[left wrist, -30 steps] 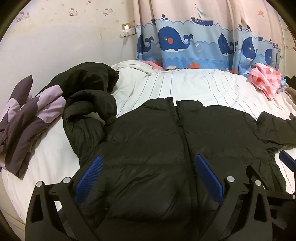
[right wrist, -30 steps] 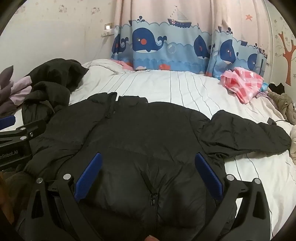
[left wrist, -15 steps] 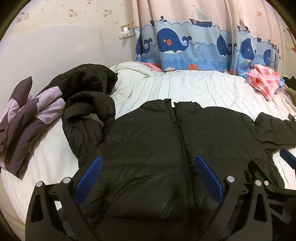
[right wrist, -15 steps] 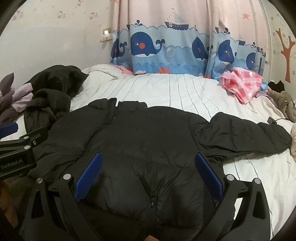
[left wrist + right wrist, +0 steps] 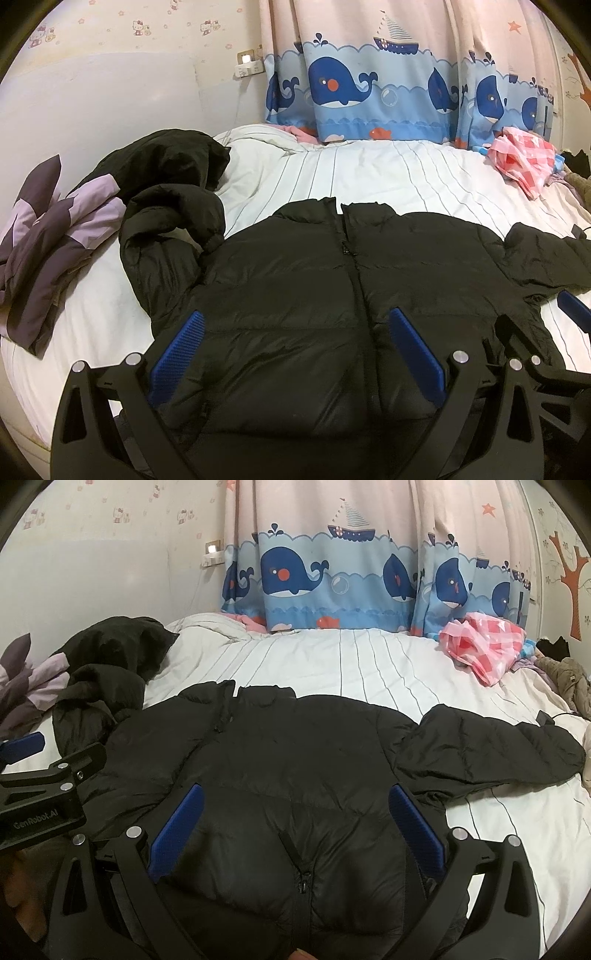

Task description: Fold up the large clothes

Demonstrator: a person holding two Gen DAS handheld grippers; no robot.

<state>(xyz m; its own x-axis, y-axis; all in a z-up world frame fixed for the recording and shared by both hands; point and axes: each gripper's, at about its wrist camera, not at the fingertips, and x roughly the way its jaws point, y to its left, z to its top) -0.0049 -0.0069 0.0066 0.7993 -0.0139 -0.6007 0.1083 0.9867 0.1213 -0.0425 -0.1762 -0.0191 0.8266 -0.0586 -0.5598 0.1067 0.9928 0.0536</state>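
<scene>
The black puffer jacket (image 5: pixel 314 295) lies front up, zipped, spread across the white striped bed (image 5: pixel 369 177), collar toward the whale-print curtain (image 5: pixel 351 92). Its hem is cut off by the lower edge of both views and partly hidden behind the gripper frames. One sleeve stretches flat toward the right (image 5: pixel 498 749); the other bunches up at the left, merging with a second dark garment (image 5: pixel 162 170) so that their edges are hard to separate. The left gripper (image 5: pixel 295 354) hovers over the jacket's lower front, jaws spread wide, holding nothing. The right gripper (image 5: pixel 295 834) is likewise wide and empty. In the right wrist view the left gripper's body reads "GenRobot.AI" (image 5: pixel 35 814).
</scene>
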